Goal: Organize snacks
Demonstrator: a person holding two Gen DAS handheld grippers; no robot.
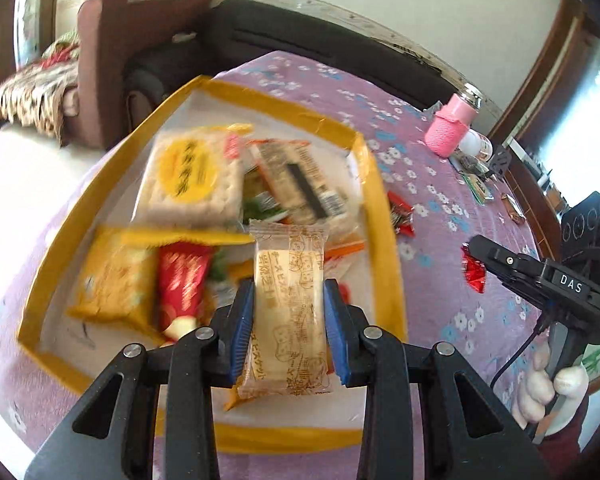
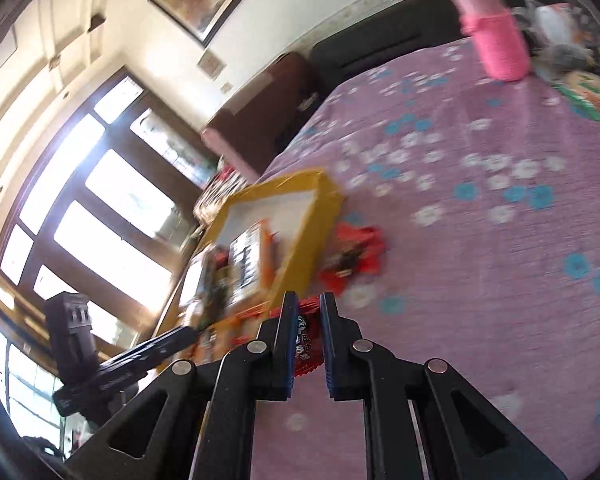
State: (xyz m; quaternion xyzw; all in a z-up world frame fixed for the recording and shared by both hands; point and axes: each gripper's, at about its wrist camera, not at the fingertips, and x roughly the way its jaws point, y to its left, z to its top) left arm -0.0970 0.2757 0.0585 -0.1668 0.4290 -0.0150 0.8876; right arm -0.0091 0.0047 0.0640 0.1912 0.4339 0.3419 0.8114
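Observation:
My left gripper is shut on a pale biscuit packet with brown print, held over the yellow-rimmed box. The box holds several snacks: a cracker pack with a yellow label, a yellow packet and a red packet. My right gripper is shut on a small red snack packet; the same gripper shows at the right of the left wrist view, holding the red packet above the cloth. More red wrappers lie beside the box.
A purple flowered tablecloth covers the table. A pink-sleeved bottle and small packets stand at the far right. Red wrappers lie just outside the box. A dark sofa and a brown chair sit behind the table.

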